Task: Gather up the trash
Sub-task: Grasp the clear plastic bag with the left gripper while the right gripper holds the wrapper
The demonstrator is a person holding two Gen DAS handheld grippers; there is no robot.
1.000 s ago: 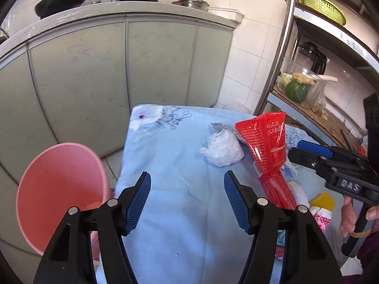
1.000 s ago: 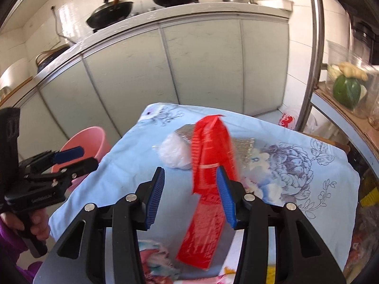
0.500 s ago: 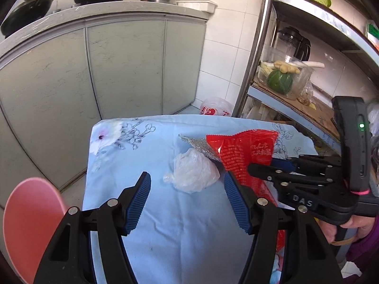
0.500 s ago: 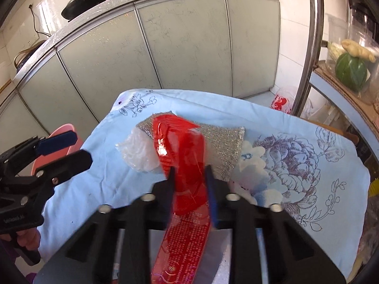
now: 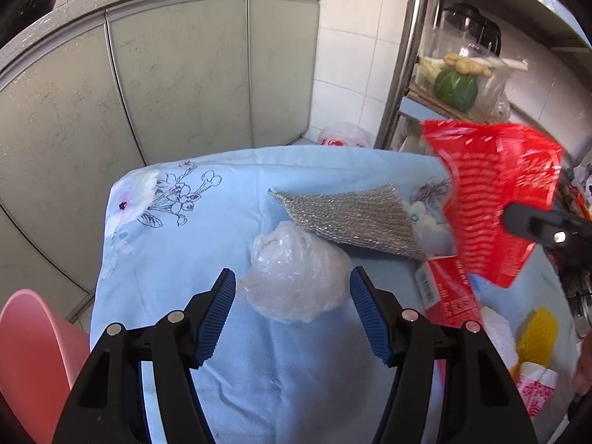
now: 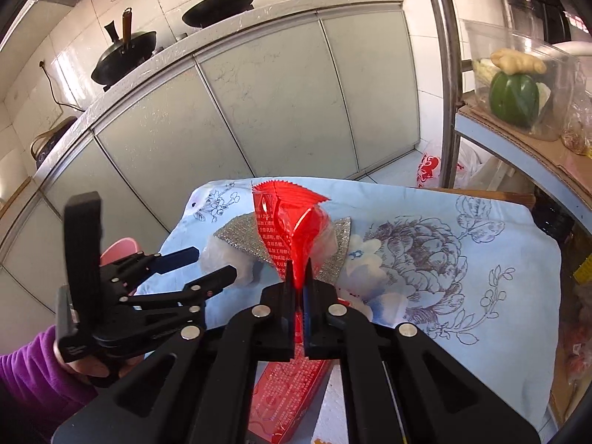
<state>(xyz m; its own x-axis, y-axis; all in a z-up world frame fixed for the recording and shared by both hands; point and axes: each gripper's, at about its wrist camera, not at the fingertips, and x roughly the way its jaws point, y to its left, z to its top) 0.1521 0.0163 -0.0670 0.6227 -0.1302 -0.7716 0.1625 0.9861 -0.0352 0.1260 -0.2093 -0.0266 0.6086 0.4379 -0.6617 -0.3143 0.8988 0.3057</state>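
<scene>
A crumpled clear plastic bag lies on the blue flowered tablecloth. My left gripper is open, with its blue pads on either side of the bag and not pressing it. My right gripper is shut on a red snack wrapper, which stands up from its jaws. In the left wrist view the red wrapper hangs blurred above the table's right side. A silver scouring cloth lies flat behind the bag. In the right wrist view the left gripper reaches in at the bag.
A second red packet lies flat by the silver cloth, with white tissue and a yellow item near it. A pink bin stands left of the table. Grey cabinets are behind, and a metal shelf rack is on the right.
My right gripper closed on the red wrapper and raised it off the silver cloth. My left gripper swung right and down until the clear bag sat between its fingers.
</scene>
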